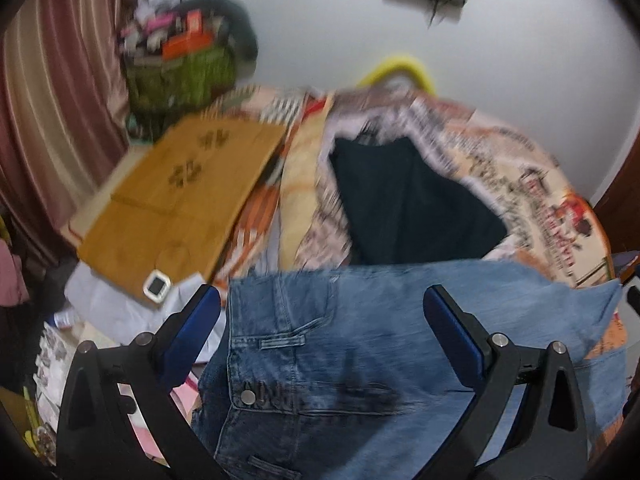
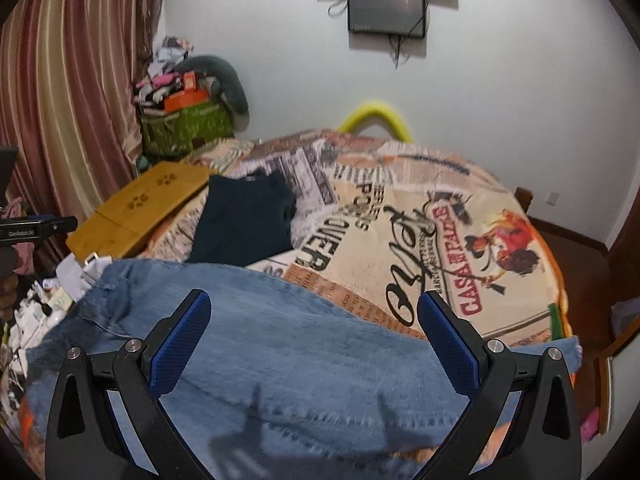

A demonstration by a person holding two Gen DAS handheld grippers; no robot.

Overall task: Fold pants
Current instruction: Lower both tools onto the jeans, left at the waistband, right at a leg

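Observation:
Blue denim jeans lie flat on the bed, waistband and metal button toward the left. My left gripper hovers open over the waistband end, blue pads wide apart, nothing held. In the right wrist view the jeans' leg fabric stretches across the near edge of the bed. My right gripper hangs open above that leg cloth, its jaws empty. The left wrist view is motion-blurred.
A folded dark navy garment rests farther back on the printed bedspread. A wooden lap tray lies at the bed's left, with a small white clock on it. A striped curtain, a cluttered green basket and a wall-mounted screen stand behind.

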